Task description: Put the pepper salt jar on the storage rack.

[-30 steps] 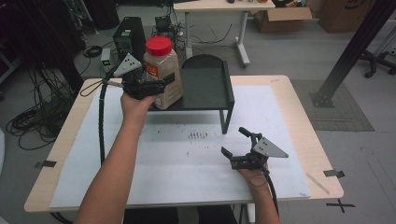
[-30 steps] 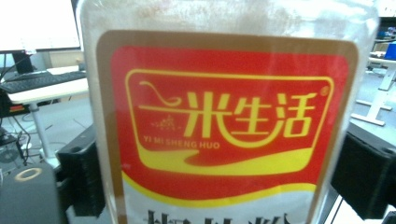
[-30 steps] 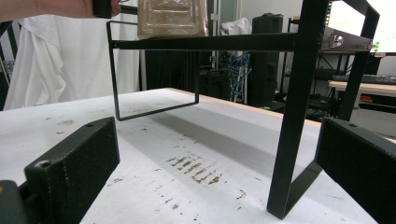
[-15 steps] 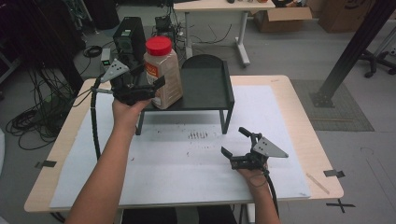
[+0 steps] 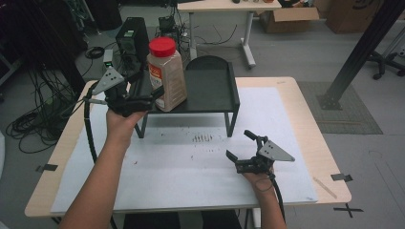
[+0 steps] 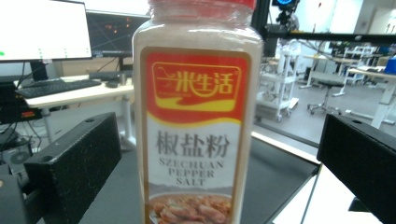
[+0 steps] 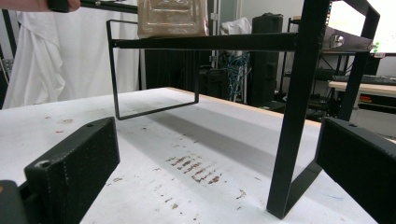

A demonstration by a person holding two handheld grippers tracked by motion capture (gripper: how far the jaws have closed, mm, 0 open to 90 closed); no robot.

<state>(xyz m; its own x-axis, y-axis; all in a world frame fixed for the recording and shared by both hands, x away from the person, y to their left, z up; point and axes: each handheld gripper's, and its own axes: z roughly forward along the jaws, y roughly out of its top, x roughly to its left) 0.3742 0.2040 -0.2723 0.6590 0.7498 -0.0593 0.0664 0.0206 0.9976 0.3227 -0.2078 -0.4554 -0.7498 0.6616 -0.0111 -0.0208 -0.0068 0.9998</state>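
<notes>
Left tool [image 5: 143, 98] withdrawn, one bottle [image 5: 166, 74] freed

1. a rack [image 5: 210, 93] is set on the sheet [image 5: 181, 167] that covers the table [image 5: 315, 138], toward the table's far side.
2. a jar [image 5: 166, 74] is stood upright on the rack's left part.
3. the left gripper [image 5: 143, 90] is placed just left of the jar, at the rack's left edge; in the left gripper view the jar [image 6: 196, 121] is seen between the jaws, with a gap at each side.
4. the right gripper [image 5: 241, 148] is rested on the sheet, before the rack and to its right, well apart from the jar.
5. a cluster of marks [image 5: 203, 138] is found on the sheet before the rack, between its legs.
6. a desk [image 5: 224, 5] and boxes [image 5: 291, 12] are seen behind the table.
</notes>
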